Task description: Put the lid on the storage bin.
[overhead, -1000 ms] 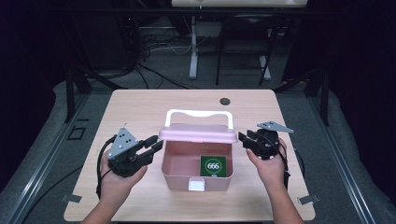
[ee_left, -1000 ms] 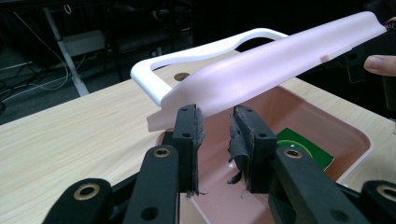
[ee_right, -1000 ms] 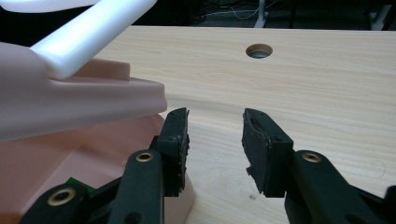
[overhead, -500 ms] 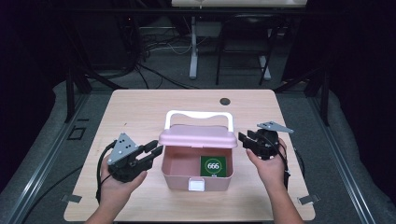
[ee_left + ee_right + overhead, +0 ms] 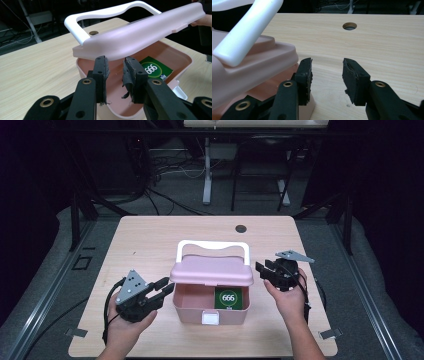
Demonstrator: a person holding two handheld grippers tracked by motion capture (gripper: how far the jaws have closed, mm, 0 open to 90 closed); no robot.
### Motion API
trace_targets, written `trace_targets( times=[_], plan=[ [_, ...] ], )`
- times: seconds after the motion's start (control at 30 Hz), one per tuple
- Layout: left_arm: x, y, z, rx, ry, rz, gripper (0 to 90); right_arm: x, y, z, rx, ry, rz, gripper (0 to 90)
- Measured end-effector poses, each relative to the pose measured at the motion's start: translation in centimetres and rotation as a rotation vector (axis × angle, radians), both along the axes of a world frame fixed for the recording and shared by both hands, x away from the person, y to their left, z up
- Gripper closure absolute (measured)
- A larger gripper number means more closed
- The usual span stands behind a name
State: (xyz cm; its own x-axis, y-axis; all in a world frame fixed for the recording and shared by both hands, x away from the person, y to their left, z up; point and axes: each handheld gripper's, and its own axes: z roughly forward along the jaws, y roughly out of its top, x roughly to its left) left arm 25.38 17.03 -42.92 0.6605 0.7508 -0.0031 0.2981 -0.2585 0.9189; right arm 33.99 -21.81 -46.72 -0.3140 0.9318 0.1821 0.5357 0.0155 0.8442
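1. Your left gripper sits at the left wall of the pink box, just under the raised lid; its jaws have a narrow gap with nothing pinched between them.
2. Your right gripper waits beside the lid's right end, jaws apart and empty.
3. The box stands mid-table, a green packet inside.
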Motion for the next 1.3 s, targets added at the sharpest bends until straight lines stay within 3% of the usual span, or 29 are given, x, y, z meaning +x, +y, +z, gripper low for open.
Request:
trace_targets(
  times=[0.27, 0.3, 0.9, 1.3],
  plan=[
    [-0.5, 0.1, -0.8, 0.012, 0.006, -0.004, 71.9, 0.1, 0.1, -0.2, 0.004, -0.014, -0.006, 59.1],
    [-0.5, 0.1, -0.8, 0.013, 0.006, -0.006, 72.0, 0.0, 0.0, -0.1, -0.004, 0.005, 0.002, 59.0],
    [-1.2, 0.3, -2.4, 0.009, 0.019, -0.015, 72.0, 0.1, 0.0, -0.3, -0.002, 0.004, -0.001, 58.6],
    [-1.5, 0.4, -3.7, 0.023, 0.048, -0.022, 72.0, 0.1, -0.1, -0.3, -0.004, 0.013, -0.002, 58.4]
  ],
)
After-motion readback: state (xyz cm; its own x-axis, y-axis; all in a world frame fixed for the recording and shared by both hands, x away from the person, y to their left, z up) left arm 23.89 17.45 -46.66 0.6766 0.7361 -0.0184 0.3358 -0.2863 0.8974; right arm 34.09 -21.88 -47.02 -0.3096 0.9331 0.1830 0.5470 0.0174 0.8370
